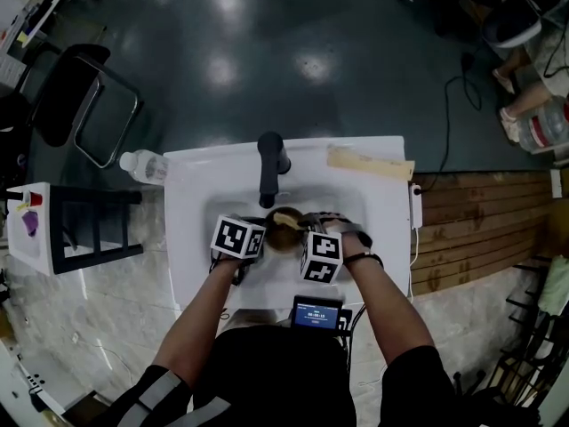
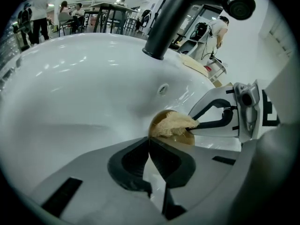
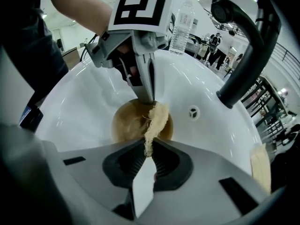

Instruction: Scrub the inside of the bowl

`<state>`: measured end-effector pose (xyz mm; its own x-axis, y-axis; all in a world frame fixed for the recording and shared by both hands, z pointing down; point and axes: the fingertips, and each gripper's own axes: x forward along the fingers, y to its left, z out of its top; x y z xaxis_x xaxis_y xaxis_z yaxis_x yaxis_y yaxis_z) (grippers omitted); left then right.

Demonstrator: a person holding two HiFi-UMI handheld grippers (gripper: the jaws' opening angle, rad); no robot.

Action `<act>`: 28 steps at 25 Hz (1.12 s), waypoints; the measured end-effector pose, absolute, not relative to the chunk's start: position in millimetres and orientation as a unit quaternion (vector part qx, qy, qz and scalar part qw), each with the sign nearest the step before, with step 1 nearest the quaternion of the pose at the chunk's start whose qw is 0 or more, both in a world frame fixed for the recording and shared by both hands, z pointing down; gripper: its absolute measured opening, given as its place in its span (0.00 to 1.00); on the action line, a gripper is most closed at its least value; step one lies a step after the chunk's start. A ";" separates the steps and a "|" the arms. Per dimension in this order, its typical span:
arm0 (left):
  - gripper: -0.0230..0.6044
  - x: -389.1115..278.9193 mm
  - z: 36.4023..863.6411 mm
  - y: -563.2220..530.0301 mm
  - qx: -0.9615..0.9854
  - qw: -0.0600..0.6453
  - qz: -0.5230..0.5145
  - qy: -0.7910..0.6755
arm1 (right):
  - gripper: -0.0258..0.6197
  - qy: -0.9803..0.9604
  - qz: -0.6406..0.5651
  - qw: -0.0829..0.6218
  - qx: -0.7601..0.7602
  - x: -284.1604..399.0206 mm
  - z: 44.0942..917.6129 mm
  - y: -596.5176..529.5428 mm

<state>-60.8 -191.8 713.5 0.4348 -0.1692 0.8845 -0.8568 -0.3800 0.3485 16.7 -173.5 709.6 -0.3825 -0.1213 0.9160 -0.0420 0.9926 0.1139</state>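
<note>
A brown bowl sits in the basin of a white sink. My left gripper is shut on the bowl's left rim; in the left gripper view the jaws pinch the edge of the bowl. My right gripper is shut on a tan fibrous scrubber. In the right gripper view the scrubber runs from the jaws down into the bowl, next to the left gripper.
A black faucet arches over the basin. A clear water bottle lies at the sink's left edge and a tan strip at its back right. A black frame stands to the left.
</note>
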 end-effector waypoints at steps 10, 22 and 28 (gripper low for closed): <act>0.06 -60.2 709.7 -193.2 0.736 0.403 0.421 -0.344 | 0.10 -0.836 -0.033 0.531 0.135 -9.8 709.2 -206.3; 0.06 -66.1 708.1 -195.6 0.729 0.428 0.391 -0.363 | 0.10 -0.848 0.076 0.513 0.112 -13.2 707.5 -178.5; 0.06 -67.8 701.5 -199.0 0.740 0.436 0.364 -0.360 | 0.10 -0.854 0.183 0.461 0.157 -8.1 685.3 -176.4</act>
<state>-67.8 -199.0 701.5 0.4752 -0.2156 0.8530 -0.8509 -0.3593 0.3832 -8.1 -176.4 685.3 -0.5251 -0.0985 0.8453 -0.4365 0.8838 -0.1682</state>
